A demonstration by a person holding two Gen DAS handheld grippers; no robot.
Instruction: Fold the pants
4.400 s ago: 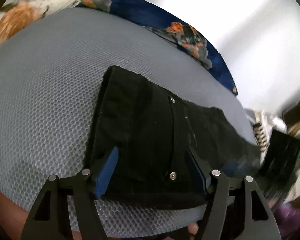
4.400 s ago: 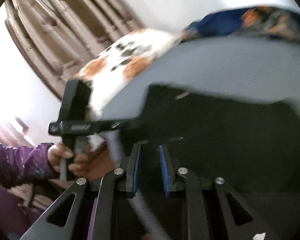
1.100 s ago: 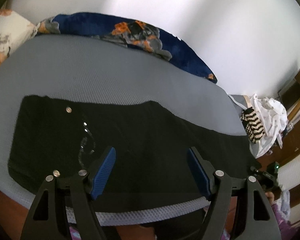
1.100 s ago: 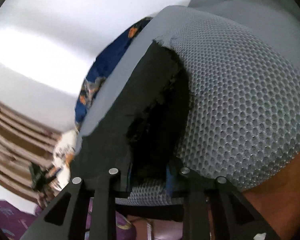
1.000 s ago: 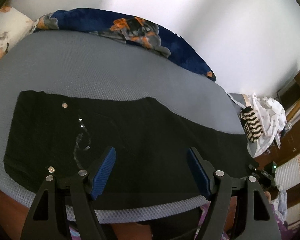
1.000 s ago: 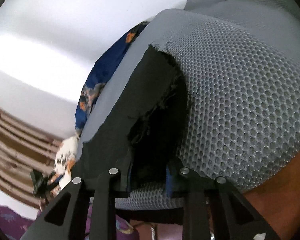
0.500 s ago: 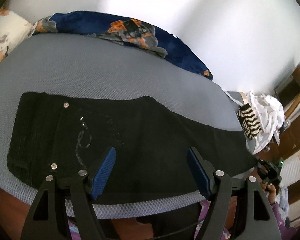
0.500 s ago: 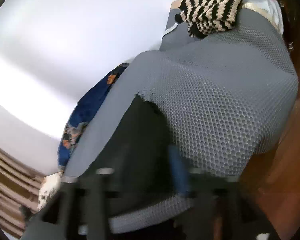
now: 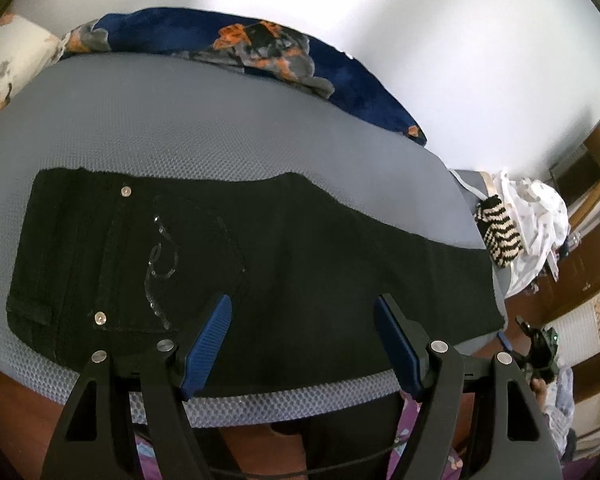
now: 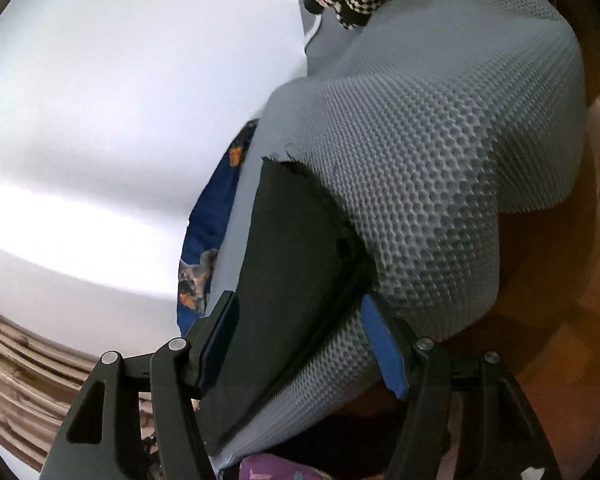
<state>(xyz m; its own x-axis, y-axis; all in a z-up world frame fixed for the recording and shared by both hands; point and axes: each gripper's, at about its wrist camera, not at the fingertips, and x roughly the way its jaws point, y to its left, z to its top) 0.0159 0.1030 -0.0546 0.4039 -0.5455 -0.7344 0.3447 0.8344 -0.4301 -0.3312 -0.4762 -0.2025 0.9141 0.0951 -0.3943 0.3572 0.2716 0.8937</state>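
Note:
Black pants point(image 9: 300, 264) lie flat and lengthwise on the grey mesh mattress point(image 9: 180, 120), waist at the left with a sparkly back pocket, legs running right. My left gripper point(image 9: 302, 320) hovers open over the pants' near edge, its blue pads clear of the cloth. In the right wrist view the leg hem point(image 10: 288, 248) rests on the mattress point(image 10: 440, 160) near its corner. My right gripper point(image 10: 298, 302) is open, and the hem end lies between its spread fingers without being pinched.
A blue floral blanket point(image 9: 260, 44) runs along the far side by the white wall, with a floral pillow point(image 9: 0, 68) at the far left. A striped knit piece point(image 9: 500, 236) and white cloth point(image 9: 540, 216) sit past the mattress's right end. Wooden floor lies below.
My right gripper has let go of the leg hem, opened its jaws and drawn back a little with a roll. The pants now lie flat. My left gripper has kept still.

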